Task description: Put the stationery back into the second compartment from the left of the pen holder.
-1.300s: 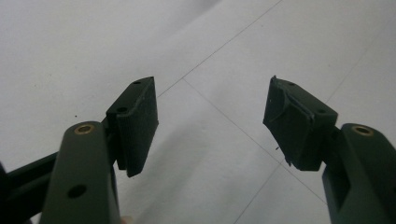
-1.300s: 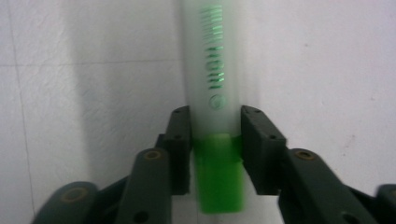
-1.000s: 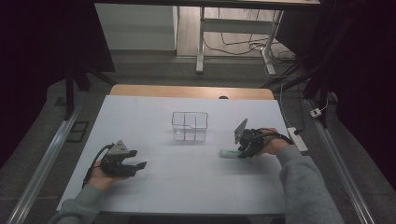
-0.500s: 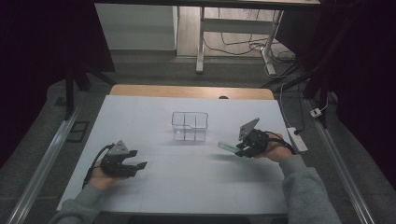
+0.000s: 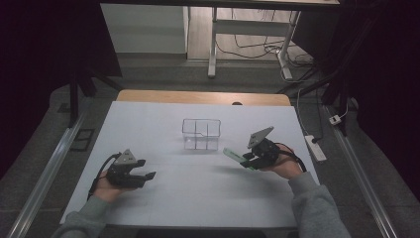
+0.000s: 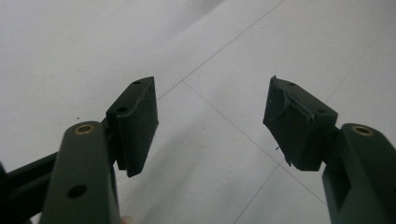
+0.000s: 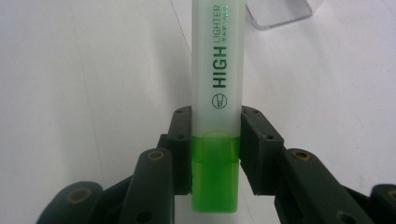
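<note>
In the high view the right gripper [image 5: 246, 159] pinches a green highlighter [image 5: 234, 156] just above the white table [image 5: 148, 124], its long axis running level from the jaws up and left toward the clear divided box [image 5: 200, 134], which stands near, apart from the pen's tip; the left gripper [image 5: 143, 176] rests well away, so the right hand is the nearer. The left gripper view shows its jaws spread over bare table, nothing between them. The right gripper view shows the pads [image 7: 181, 140] pressed on the highlighter [image 7: 217, 70] where frosted barrel meets bright green end; what seems the box corner [image 7: 280, 11] lies beyond.
</note>
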